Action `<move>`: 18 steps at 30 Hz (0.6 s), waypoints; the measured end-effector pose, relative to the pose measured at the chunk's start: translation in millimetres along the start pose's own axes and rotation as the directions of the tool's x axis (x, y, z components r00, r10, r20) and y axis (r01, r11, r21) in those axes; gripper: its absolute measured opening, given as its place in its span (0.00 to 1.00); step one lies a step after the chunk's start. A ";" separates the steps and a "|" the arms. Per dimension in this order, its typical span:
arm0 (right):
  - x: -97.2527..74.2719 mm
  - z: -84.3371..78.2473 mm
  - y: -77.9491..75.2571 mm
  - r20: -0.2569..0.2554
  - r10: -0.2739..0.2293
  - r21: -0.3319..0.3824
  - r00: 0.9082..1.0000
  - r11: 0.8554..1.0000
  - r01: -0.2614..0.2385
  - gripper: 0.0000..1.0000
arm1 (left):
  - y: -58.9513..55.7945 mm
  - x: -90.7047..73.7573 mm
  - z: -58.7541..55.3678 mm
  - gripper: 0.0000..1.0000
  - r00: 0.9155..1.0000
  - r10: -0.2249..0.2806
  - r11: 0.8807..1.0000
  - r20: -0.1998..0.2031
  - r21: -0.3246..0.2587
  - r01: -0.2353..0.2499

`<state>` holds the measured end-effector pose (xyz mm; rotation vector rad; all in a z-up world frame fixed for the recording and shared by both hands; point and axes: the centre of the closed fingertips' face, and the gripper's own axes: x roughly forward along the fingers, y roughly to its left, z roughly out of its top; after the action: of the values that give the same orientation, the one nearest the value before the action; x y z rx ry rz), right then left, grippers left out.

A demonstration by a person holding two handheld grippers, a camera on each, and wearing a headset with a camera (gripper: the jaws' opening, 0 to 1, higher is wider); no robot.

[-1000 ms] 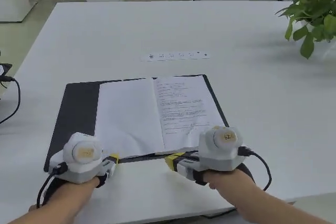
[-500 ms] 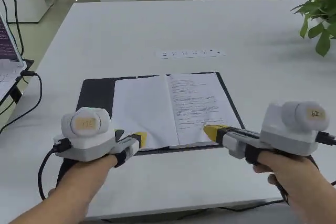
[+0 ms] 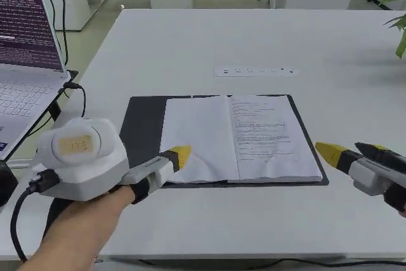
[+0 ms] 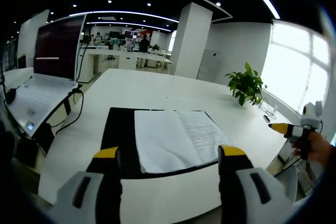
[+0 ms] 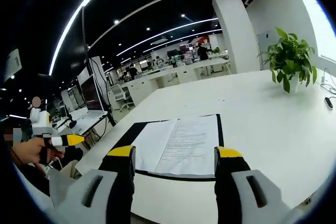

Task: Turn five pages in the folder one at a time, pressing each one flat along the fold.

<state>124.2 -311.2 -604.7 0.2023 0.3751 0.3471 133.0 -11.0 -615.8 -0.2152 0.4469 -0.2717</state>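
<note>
A black folder (image 3: 144, 128) lies open on the white table (image 3: 190, 42), with a blank white page on its left half and a printed page (image 3: 266, 134) on its right. Both pages lie flat. My left gripper (image 3: 176, 157) hovers off the folder's front left corner, open and holding nothing. My right gripper (image 3: 353, 152) hangs off the front right corner, clear of the pages, also open and empty. In the left gripper view the jaws (image 4: 169, 153) stand wide apart before the folder (image 4: 173, 137). In the right gripper view the gripper (image 5: 175, 152) frames the folder (image 5: 181, 142) the same way.
An open laptop (image 3: 25, 61) sits at the table's left edge with a cable (image 3: 79, 96) trailing beside it. A flush power strip (image 3: 257, 71) lies behind the folder. A potted plant (image 5: 291, 61) stands at the far right.
Both grippers have drawn back from the folder's front edge and spread apart to its two sides. The head view has swung left, bringing the laptop into sight.
</note>
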 end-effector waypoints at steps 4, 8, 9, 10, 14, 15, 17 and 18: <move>-4.5 -0.5 -4.3 0.028 -0.017 -0.049 0.999 0.999 0.018 0.90 | 13.5 -9.5 -1.7 0.99 0.998 0.059 0.996 0.015 0.068 -0.060; -7.0 -0.6 -11.8 0.039 -0.048 -0.046 0.998 0.998 0.050 1.00 | 15.4 -15.7 -9.6 0.99 0.998 0.061 0.994 0.000 0.096 -0.061; -9.0 2.0 -11.3 0.056 -0.045 -0.053 0.997 0.997 0.047 1.00 | 15.5 -17.0 -10.3 0.99 0.998 0.060 0.994 0.000 0.096 -0.059; -9.7 1.9 -11.9 0.055 -0.040 -0.045 0.998 0.998 0.043 1.00 | 15.9 -17.4 -10.8 0.99 0.998 0.061 0.994 -0.001 0.087 -0.061; -9.1 0.7 -11.8 0.047 -0.036 -0.044 0.998 0.998 0.038 1.00 | 18.6 -16.7 -12.3 0.99 0.997 0.071 0.995 -0.007 0.076 -0.071; -9.2 0.9 -12.0 0.048 -0.037 -0.049 0.998 0.998 0.039 1.00 | 18.3 -16.6 -10.7 0.99 0.997 0.072 0.995 -0.002 0.074 -0.072; -9.1 -0.4 -12.7 0.042 -0.034 -0.042 0.999 0.998 0.036 1.00 | 17.4 -14.9 -8.5 0.99 0.997 0.071 0.995 0.001 0.074 -0.071; -9.2 -0.3 -13.5 0.044 -0.032 -0.035 0.999 0.999 0.033 1.00 | 16.6 -13.4 -6.4 0.99 0.998 0.070 0.995 0.005 0.075 -0.070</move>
<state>120.0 -327.0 -605.5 0.1683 0.3285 0.3167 122.0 7.7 -620.4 -0.1264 0.4402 -0.2189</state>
